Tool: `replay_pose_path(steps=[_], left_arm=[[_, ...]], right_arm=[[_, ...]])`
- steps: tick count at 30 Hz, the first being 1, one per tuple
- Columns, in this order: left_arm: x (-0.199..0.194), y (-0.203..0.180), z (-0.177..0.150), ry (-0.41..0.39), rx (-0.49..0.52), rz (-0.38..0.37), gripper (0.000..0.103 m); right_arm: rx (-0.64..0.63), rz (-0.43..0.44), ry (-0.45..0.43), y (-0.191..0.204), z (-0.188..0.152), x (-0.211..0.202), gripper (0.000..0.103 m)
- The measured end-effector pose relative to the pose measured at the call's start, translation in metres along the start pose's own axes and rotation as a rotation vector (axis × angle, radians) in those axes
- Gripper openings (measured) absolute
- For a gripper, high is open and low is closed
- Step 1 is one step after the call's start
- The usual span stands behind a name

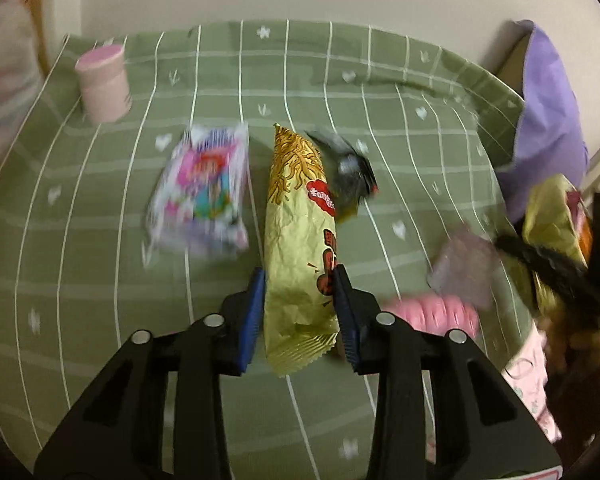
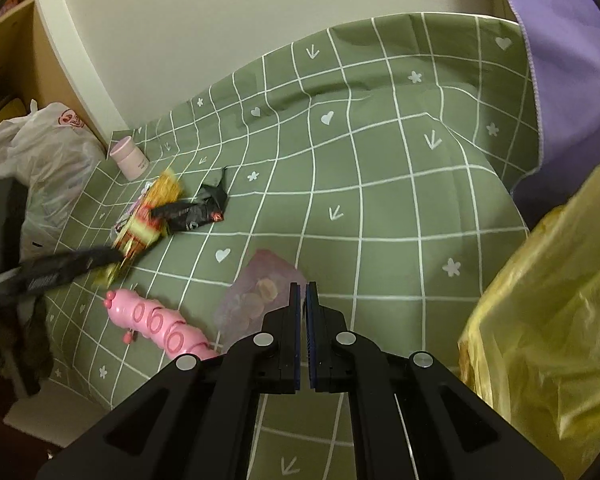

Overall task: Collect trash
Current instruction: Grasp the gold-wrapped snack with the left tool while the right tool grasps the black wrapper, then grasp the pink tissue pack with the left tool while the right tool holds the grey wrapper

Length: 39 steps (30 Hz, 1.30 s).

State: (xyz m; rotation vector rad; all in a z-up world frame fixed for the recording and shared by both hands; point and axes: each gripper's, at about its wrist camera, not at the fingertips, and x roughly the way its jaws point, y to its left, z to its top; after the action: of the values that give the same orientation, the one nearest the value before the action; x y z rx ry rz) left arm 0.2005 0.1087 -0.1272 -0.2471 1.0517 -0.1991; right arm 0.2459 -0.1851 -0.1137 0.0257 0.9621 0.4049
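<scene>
Our left tongs [image 1: 300, 276] pinch a gold snack wrapper [image 1: 298, 240] above the green checked tabletop [image 1: 100, 280]. At two o'clock lies a black wrapper [image 1: 350, 172]. Our right tongs [image 2: 303, 292] are pressed together, empty, beside a yellow bag [image 2: 548, 320].

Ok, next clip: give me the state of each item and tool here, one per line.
left tool: shut on the gold snack wrapper
gold snack wrapper: gripped, crumpled
right tool: shut, holding nothing
black wrapper: crumpled, lying on the cloth
colourful packet: lying flat, blurred
pink cup: upright
pink toy: lying on its side
clear pouch: lying flat
yellow bag: whether open, cannot tell
</scene>
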Motion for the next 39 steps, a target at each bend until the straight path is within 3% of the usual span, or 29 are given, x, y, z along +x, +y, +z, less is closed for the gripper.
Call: replay_pose_path(steps=[6,8,9,12,15,17,20,23,28,32,39], left_arm=[[-0.012,0.011,-0.025,-0.013,-0.076,0.059,0.043],[-0.019,0.016,-0.025,-0.037,-0.110,0.064,0.046],[-0.025,0.017,-0.026,-0.057,-0.122,0.066,0.046],[-0.039,0.019,-0.026,-0.129,-0.134,0.075,0.049],[-0.046,0.023,-0.024,-0.173,-0.149,0.109,0.051],[-0.046,0.027,-0.023,-0.184,-0.147,0.139,0.051],[-0.043,0.034,-0.019,-0.183,-0.156,0.169,0.051],[-0.042,0.037,-0.018,-0.179,-0.160,0.164,0.051],[-0.044,0.045,-0.021,-0.184,-0.163,0.141,0.051],[-0.037,0.058,-0.014,-0.159,-0.235,0.043,0.064],[-0.008,0.080,0.014,-0.124,-0.384,0.066,0.062]], right_arm=[[-0.073,0.078,-0.014,0.017,0.015,0.005,0.009],[-0.116,0.113,-0.001,0.028,0.023,0.010,0.033],[-0.132,0.138,0.000,0.035,0.027,0.014,0.051],[-0.150,0.206,-0.003,0.049,0.047,0.033,0.051],[-0.130,0.180,-0.006,0.063,0.064,0.062,0.052],[-0.108,0.156,0.043,0.071,0.070,0.091,0.051],[-0.093,0.136,0.133,0.077,0.073,0.120,0.042],[-0.125,0.123,0.148,0.084,0.072,0.121,0.027],[-0.147,0.112,0.099,0.082,0.066,0.092,0.025],[-0.105,0.110,0.033,0.067,0.052,0.055,0.025],[-0.054,0.025,-0.048,0.049,0.012,0.004,0.025]])
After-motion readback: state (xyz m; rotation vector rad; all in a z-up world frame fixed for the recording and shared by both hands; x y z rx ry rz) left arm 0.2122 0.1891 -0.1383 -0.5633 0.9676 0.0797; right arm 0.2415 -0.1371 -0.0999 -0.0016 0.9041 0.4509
